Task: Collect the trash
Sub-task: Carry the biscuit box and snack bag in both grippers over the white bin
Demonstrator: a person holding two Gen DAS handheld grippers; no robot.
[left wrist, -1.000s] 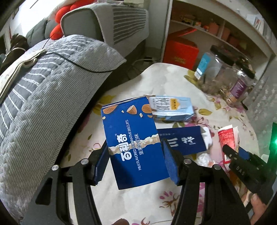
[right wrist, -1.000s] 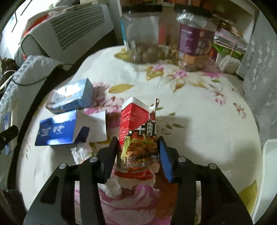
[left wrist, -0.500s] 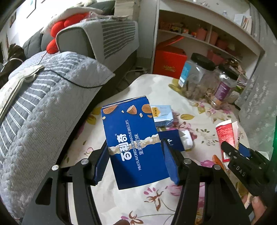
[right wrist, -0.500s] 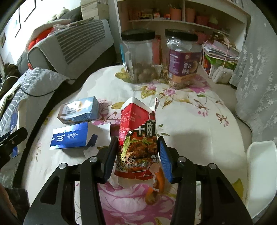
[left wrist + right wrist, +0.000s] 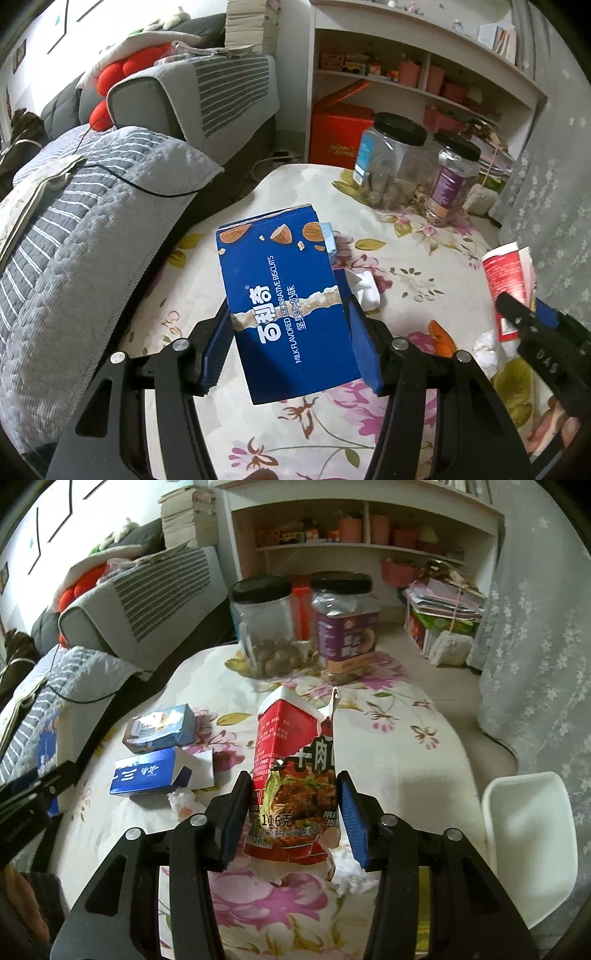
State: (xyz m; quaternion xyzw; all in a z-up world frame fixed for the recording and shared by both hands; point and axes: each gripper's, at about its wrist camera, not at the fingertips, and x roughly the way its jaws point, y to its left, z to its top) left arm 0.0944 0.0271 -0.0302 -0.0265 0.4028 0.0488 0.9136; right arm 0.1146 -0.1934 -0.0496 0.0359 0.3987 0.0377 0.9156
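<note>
My left gripper [image 5: 290, 332] is shut on a dark blue biscuit box [image 5: 284, 295] and holds it above the floral table [image 5: 406, 258]. My right gripper [image 5: 295, 812] is shut on a torn red noodle packet [image 5: 291, 768], also lifted; the packet and that gripper show at the right of the left wrist view [image 5: 506, 273]. On the table lie a light blue carton [image 5: 162, 725], an open blue-and-white box [image 5: 155, 777], crumpled tissue [image 5: 183, 799] and an orange scrap [image 5: 441, 338].
Two black-lidded jars [image 5: 264, 627] [image 5: 345, 624] stand at the table's far edge. A white bin [image 5: 528, 849] is low at the right. A grey striped sofa [image 5: 74, 229] runs along the left; shelves [image 5: 424, 74] stand behind.
Both grippers have risen and drawn back from the table with their loads; the table items look smaller and farther. The white bin has come into the right wrist view.
</note>
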